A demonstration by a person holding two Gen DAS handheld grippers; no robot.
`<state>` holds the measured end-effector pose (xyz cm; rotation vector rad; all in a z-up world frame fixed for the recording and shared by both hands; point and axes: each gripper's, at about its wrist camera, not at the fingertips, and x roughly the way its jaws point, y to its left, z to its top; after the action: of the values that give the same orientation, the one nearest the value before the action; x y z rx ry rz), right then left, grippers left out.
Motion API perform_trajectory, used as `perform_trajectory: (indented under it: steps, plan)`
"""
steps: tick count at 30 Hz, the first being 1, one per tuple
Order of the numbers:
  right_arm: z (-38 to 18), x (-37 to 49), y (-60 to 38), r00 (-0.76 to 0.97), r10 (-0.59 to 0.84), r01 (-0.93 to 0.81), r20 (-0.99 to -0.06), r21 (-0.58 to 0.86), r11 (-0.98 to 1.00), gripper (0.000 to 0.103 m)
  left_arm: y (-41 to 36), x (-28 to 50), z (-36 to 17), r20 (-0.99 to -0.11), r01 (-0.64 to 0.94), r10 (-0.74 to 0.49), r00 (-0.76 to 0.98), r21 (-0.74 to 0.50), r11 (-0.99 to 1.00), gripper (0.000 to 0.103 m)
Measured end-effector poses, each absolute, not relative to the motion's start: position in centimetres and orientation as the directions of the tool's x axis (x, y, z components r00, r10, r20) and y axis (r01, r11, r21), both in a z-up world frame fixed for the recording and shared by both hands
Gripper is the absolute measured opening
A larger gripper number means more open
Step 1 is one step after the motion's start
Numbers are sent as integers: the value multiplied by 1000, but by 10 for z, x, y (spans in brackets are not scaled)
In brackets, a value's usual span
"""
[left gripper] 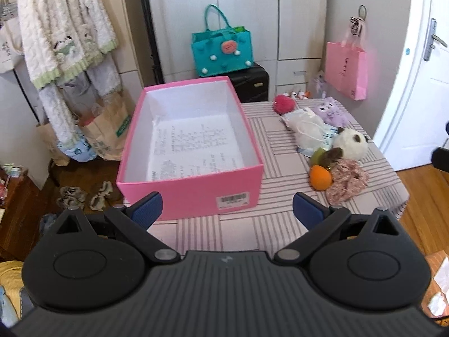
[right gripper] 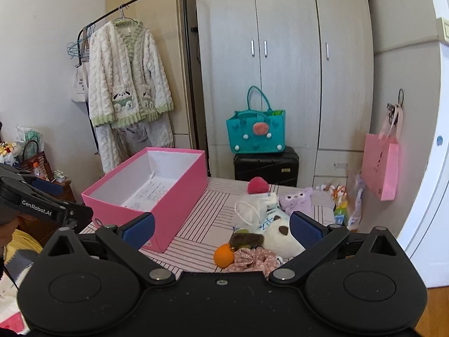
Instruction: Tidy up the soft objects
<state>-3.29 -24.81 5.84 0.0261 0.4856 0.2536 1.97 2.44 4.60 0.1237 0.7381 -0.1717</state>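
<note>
Sitting empty except for a printed sheet, the pink box (left gripper: 193, 151) awaits the soft toys (panda plush (left gripper: 350, 141), orange ball (left gripper: 320, 178), floral scrunchie (left gripper: 348, 182)) piled beside it on the striped worktop (left gripper: 252, 224), both left gripper (left gripper: 227, 210) and right gripper (right gripper: 221, 227) spread apart, nothing sorted yet.

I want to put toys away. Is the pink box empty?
Nearly: the pink box is open, holding only a printed paper sheet; no toys inside.

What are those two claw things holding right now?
Nothing. The left gripper and right gripper both stand open and empty, short of the pink box and toys.
</note>
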Motion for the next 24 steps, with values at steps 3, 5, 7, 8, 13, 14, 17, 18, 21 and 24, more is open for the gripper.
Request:
perform_trajectory:
  steps: [3,5,7,8,13,14,17,18,21,24]
  plan:
    - [56,-31,-249,852,238,-221,-467,90,971,103,31,19,48,-658,171,-97,747,49,984,100]
    - [54,-30,-250,853,231,-208,-469,101,973,103,36,18,48,-638,136,-72,767,52,989,100]
    - [51,-29,-250,852,225,-198,-472,107,974,103,38,16,48,-618,104,-44,785,61,993,100]
    - [50,-29,-250,852,220,-194,-476,103,975,103,40,16,47,-612,95,-37,790,63,994,100]
    - [47,-31,-245,867,178,-167,-465,65,984,103,42,15,44,-612,76,-33,790,44,996,100]
    - [46,-33,-244,873,166,-158,-458,57,986,103,42,15,43,-610,70,-29,792,44,997,100]
    - [44,-35,-242,887,138,-138,-441,33,990,103,41,13,39,-604,60,-23,796,42,997,100]
    - [43,-35,-240,888,127,-132,-441,20,991,103,40,13,39,-602,60,-20,798,47,997,100]
    - [40,-36,-237,894,103,-117,-436,-5,993,103,38,8,36,-579,45,4,815,70,997,100]
    - [39,-35,-235,893,108,-124,-438,-8,992,103,38,4,33,-558,23,25,829,78,997,100]
